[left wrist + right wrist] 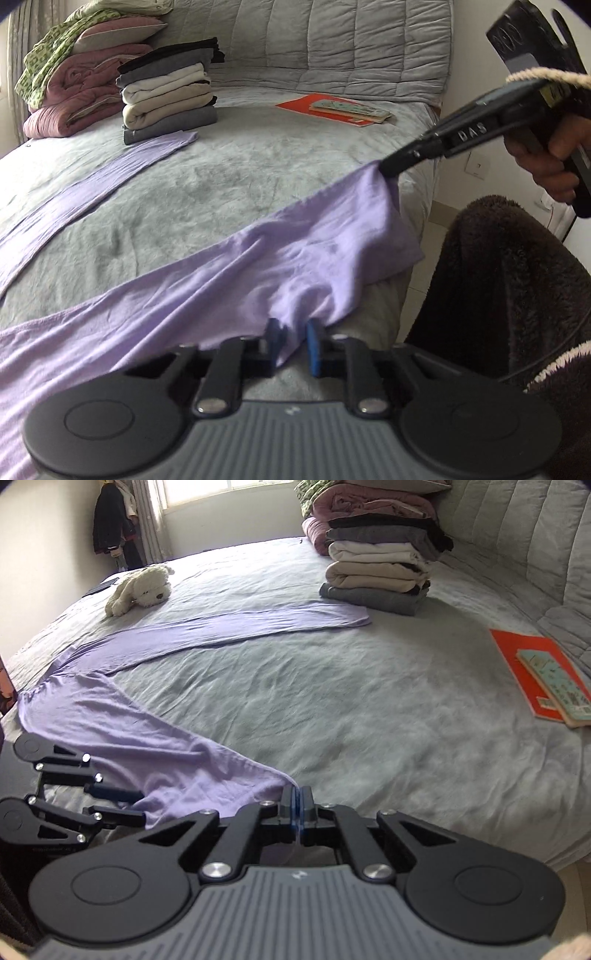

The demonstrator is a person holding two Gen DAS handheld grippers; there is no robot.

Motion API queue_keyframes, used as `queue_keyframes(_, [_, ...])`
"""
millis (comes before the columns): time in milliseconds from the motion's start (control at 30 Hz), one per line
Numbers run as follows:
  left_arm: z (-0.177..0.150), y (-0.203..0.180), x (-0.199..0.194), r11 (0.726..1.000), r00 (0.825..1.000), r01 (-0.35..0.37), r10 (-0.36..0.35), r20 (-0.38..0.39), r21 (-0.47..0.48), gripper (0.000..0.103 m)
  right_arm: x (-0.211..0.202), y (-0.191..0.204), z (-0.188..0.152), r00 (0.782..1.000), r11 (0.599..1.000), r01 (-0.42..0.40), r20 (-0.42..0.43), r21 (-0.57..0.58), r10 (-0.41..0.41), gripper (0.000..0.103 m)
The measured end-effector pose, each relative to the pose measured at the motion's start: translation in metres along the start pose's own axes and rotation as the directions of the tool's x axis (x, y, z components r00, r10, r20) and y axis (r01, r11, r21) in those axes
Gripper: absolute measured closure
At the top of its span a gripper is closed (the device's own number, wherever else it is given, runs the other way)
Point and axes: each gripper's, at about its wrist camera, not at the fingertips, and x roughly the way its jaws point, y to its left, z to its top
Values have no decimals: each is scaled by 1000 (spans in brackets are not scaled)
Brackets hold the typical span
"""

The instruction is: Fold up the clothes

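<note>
Pinching the lilac garment [280, 258] at the bed's [332, 701] near edge, my right gripper [297, 805] is clamped on a corner. My left gripper [291, 343] straddles the hem, pads apparently not squeezing. It looks light, limp, sag-prone; I'd hold corners.

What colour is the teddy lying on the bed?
The fluffy plush teddy is cream-white with a dark nose, seen best in the right wrist view.
</note>
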Motion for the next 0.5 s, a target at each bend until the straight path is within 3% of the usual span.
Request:
queue_keyframes(233, [6,-7,2,999,999,36,-36,14,-5,101,18,-18,25,997,997,71,-9,-21,-71,101])
queue_keyframes(500, [2,-9,6,999,999,40,-40,0,-1,99,61,-27,23,992,995,100,-78,11,-99,101])
